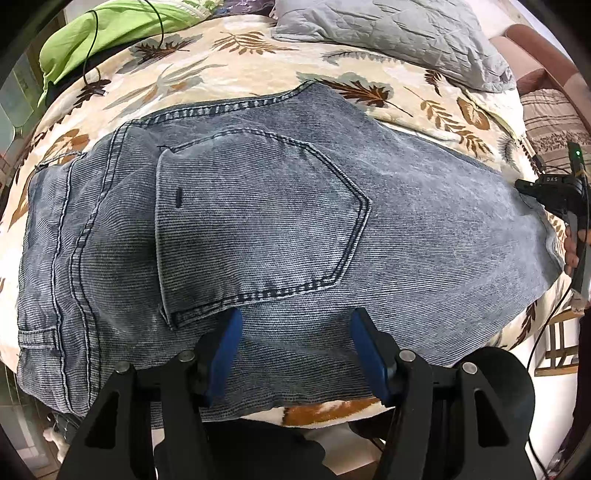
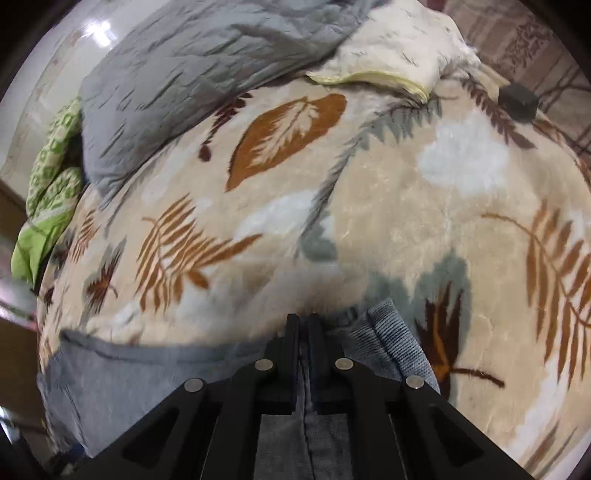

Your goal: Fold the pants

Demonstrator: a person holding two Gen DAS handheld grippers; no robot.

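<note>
Grey-blue jeans [image 1: 258, 206] lie flat across the bed with a back pocket [image 1: 258, 229] facing up and the waistband at the left. My left gripper [image 1: 295, 328] is open just below the pocket, near the jeans' front edge. Its blue pads [image 1: 227, 350] stand apart over the denim and clamp nothing. At the jeans' right end my right gripper [image 1: 524, 186] is held by a hand [image 1: 572, 247]. In the right wrist view that gripper [image 2: 303, 321] is shut on a bunched fold of denim [image 2: 391, 339], and the picture is a little blurred.
A beige blanket [image 2: 388, 221] with brown and grey leaves covers the bed. At the back lie a grey quilted pillow [image 1: 388, 33] and a green cloth [image 1: 99, 33] with a black cable [image 1: 88, 62]. A small dark block [image 2: 517, 101] sits far right.
</note>
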